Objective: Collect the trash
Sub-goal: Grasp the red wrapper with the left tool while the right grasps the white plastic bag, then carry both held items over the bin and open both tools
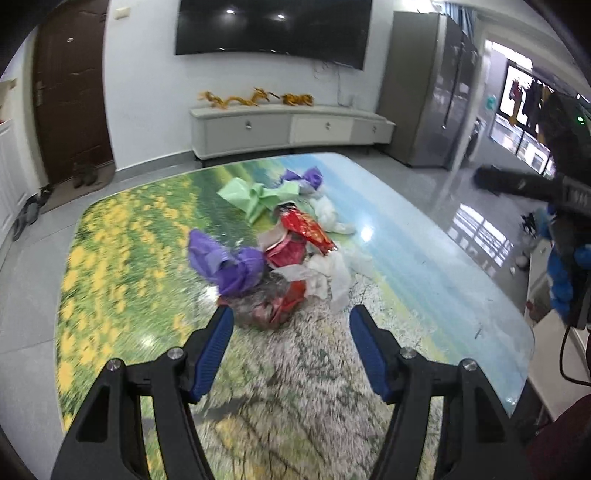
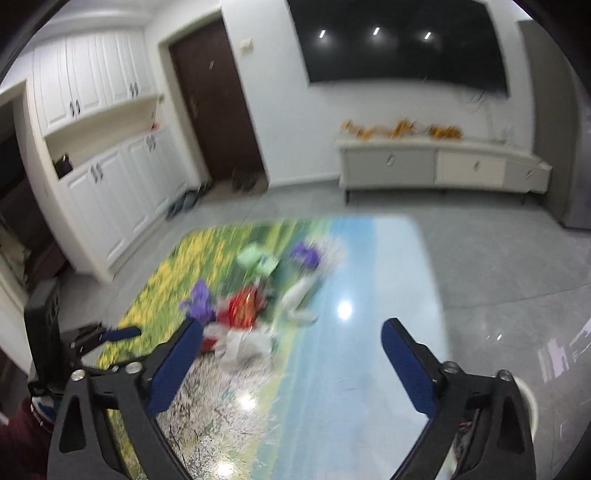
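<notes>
Centre-frame on the flower-print table, the trash pile was being approached by the left gripper and right gripper, both spread apart and empty; closing on 1 wrapper was judged next.

Each tool has black frames, silver screws and ribbed blue pads; a maroon sleeve shows.

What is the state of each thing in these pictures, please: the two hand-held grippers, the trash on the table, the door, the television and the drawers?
Left hand-held gripper: open, empty, just short of the trash.
Right hand-held gripper: open, empty, above the table.
Trash pile: crumpled, loose on the table, not yet collected.
Door: closed.
Television: off, dark screen.
Drawers: closed.
</notes>
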`<state>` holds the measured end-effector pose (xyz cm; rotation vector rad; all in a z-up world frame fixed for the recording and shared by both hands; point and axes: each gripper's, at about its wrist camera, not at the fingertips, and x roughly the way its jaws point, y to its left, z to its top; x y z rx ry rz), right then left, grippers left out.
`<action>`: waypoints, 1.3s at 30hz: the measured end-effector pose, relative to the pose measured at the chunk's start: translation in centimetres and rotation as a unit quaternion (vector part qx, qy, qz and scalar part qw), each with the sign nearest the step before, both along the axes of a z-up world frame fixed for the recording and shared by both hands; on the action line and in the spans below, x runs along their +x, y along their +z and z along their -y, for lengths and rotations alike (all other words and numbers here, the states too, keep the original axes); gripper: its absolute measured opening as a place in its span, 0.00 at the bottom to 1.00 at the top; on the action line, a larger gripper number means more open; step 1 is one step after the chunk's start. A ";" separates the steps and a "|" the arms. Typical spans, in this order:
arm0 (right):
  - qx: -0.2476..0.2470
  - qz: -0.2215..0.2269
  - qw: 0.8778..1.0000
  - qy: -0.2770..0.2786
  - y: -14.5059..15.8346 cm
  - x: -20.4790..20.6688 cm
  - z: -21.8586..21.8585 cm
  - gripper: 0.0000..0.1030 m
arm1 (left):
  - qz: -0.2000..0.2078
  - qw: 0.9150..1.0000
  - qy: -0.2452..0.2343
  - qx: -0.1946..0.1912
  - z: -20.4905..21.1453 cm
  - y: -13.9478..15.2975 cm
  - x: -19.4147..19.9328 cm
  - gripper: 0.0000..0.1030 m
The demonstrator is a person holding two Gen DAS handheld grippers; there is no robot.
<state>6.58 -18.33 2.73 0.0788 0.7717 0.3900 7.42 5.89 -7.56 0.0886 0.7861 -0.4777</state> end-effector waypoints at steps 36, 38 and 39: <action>-0.029 -0.106 0.988 0.111 -9.0 1.8 -4.7 0.13 | -0.049 0.999 -0.006 0.005 2.3 -2.9 0.0 0.05; -0.021 -0.100 0.990 0.102 -8.4 0.9 -3.6 0.13 | -0.044 0.999 -0.004 -0.002 2.2 -2.2 -0.8 0.04; -0.016 -0.096 0.991 0.097 -8.0 0.3 -3.0 0.13 | -0.040 0.999 -0.003 -0.003 2.2 -1.8 -1.2 0.04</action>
